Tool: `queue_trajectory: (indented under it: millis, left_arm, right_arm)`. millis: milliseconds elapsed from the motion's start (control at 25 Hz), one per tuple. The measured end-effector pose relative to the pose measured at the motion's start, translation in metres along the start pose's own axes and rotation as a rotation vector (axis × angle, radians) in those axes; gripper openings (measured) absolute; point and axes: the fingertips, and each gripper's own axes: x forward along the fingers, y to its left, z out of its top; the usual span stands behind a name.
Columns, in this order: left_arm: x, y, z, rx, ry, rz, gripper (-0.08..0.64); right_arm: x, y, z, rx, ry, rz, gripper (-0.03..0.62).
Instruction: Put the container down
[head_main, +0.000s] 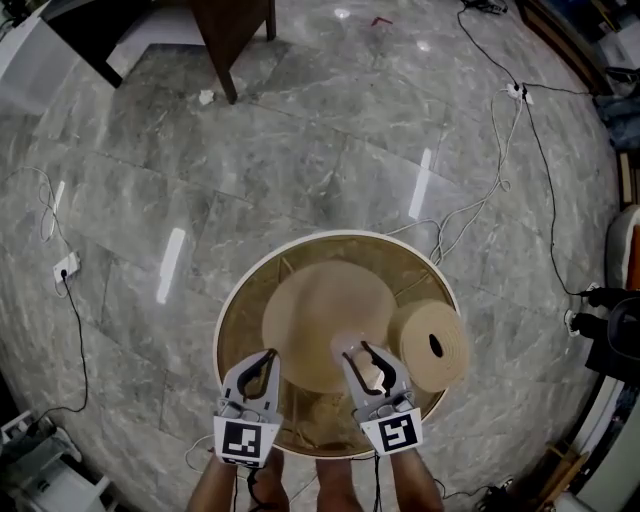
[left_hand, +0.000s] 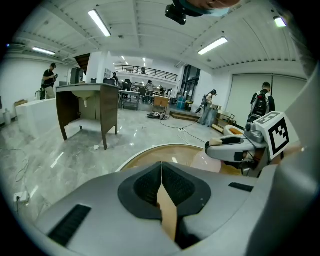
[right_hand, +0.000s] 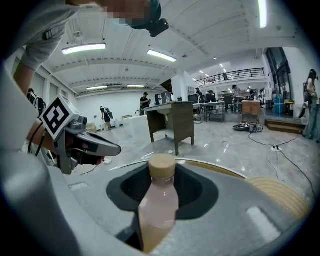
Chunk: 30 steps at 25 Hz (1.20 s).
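The round container (head_main: 335, 234) (left_hand: 145, 152) (right_hand: 215, 166), a wide shallow basket with a white rim, sits low in the middle of the head view, mouth up and about level. Being round, it has no long axis. No view shows whether its base touches the grey marble floor (head_main: 300, 150). The left gripper (head_main: 262, 372) (left_hand: 161, 185) (right_hand: 107, 146) has its fingers pressed together on the thin tan wall at about 7 o'clock of the rim. Inside lie a tan dome (head_main: 325, 320) at the centre and a tan roll (head_main: 430, 345) (right_hand: 280, 192) against the wall near 4 o'clock, its hole facing up and outward. The right gripper (head_main: 365, 362) (right_hand: 162, 190) (left_hand: 220, 149) reaches in at about 5 o'clock. Its fingers are partly apart, clamped on a bottle (right_hand: 159, 205) (head_main: 347, 350) (left_hand: 204, 161) of pale pink liquid. The bottle's long axis is near upright, its tan cap on top. Around the rim the floor is bare from 9 through 12 o'clock. White cables (head_main: 480, 205) run close past the rim at about 2 o'clock. A power strip (head_main: 65, 267) lies well apart at 9 o'clock. The legs of a dark wooden counter (head_main: 225, 40) (left_hand: 92, 107) (right_hand: 175, 122) stand well apart at 11 o'clock. The person's legs crowd the edge at 6 o'clock.
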Motion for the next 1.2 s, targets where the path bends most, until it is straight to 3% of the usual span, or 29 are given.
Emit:
queue_trajectory:
  millis: [280,1200]
  left_arm:
    - [0.014,0.005,-0.023,-0.043,0.018,0.008,0.02]
    - [0.025,-0.003,-0.067,-0.051,0.06,-0.036,0.02]
  right_arm:
    - [0.017,-0.002,-0.022,-0.029,0.006,0.008,0.138]
    - [0.031,0.002,-0.054,-0.052,-0.025,-0.032,0.14]
